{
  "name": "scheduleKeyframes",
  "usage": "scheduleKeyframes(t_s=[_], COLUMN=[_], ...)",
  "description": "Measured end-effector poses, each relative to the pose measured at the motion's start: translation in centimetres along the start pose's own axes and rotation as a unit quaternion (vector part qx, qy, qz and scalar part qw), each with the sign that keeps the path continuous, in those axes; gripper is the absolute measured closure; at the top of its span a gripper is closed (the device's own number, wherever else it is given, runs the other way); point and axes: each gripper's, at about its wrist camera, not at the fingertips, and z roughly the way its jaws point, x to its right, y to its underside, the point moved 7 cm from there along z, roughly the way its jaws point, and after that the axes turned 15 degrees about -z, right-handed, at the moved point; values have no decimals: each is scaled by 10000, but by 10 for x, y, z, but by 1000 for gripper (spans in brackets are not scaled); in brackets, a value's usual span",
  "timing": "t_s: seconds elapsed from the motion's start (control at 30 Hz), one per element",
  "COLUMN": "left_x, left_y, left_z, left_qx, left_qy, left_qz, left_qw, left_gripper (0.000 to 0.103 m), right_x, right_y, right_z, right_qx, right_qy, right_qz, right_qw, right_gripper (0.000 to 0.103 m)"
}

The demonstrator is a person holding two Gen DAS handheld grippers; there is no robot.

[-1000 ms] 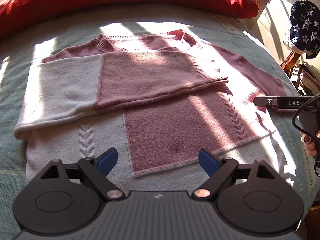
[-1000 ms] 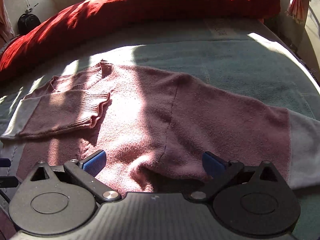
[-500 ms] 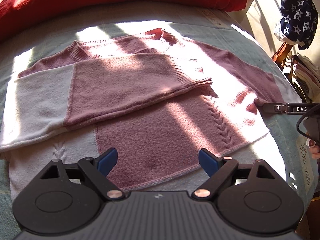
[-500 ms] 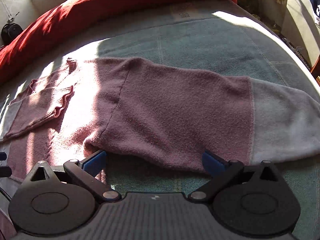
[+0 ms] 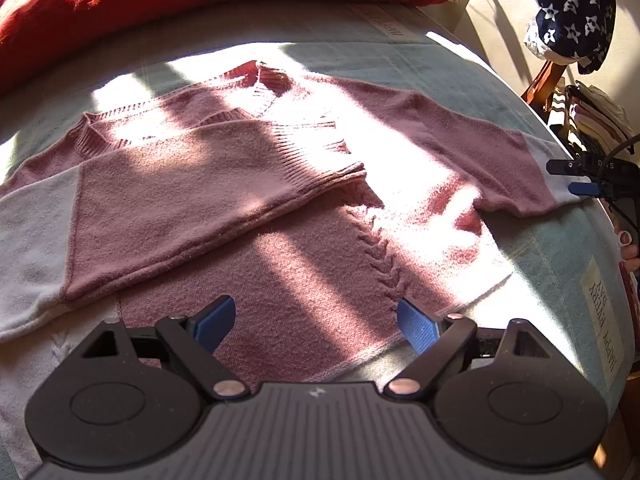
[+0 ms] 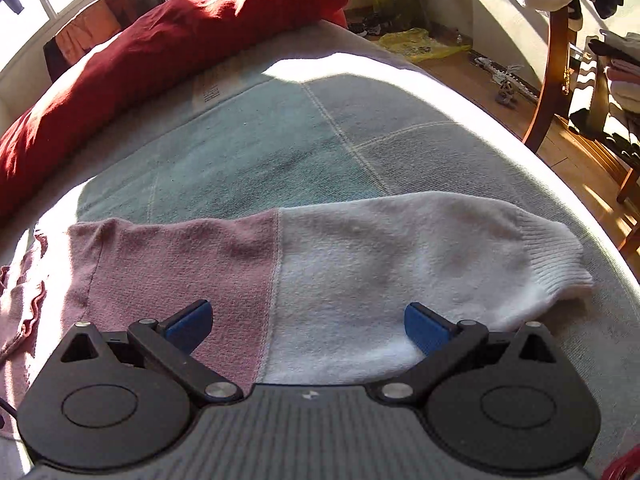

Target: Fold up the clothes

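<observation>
Sunlit bed point(image 6: 280, 152) under a teal quilt is carrying the pink-and-white knit sweater point(image 5: 304, 248), lying flat, one sleeve folded across its chest. Bare quilt is showing beyond the other, outstretched sleeve point(image 6: 360, 264). Left claw point(image 5: 316, 322) is hovering, fingers apart, over the sweater's hem; right claw point(image 6: 308, 326) is gaping over that fuzzy, rib-cuffed sleeve.

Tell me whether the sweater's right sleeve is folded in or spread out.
Spread out: the right sleeve lies flat on the bed, its white cuff pointing away from the body.
</observation>
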Motion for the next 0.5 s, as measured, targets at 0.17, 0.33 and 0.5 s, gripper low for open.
scheduleKeyframes(t_s=[0.17, 0.33, 0.5], left_x=[18, 37, 49], left_y=[-3, -10, -10], left_z=[7, 11, 17], left_qx=[-48, -39, -125], left_qy=[40, 83, 74], left_qz=[102, 243, 350], left_qw=[9999, 9997, 9993], left_gripper=[15, 15, 15], right_x=[37, 68, 104], right_y=[-7, -12, -2], right_z=[-17, -11, -8], right_qx=[255, 365, 427], right_qy=[-93, -156, 43], right_qz=[547, 1030, 1248], right_qw=[9981, 9939, 9912], right_gripper=[0, 0, 0])
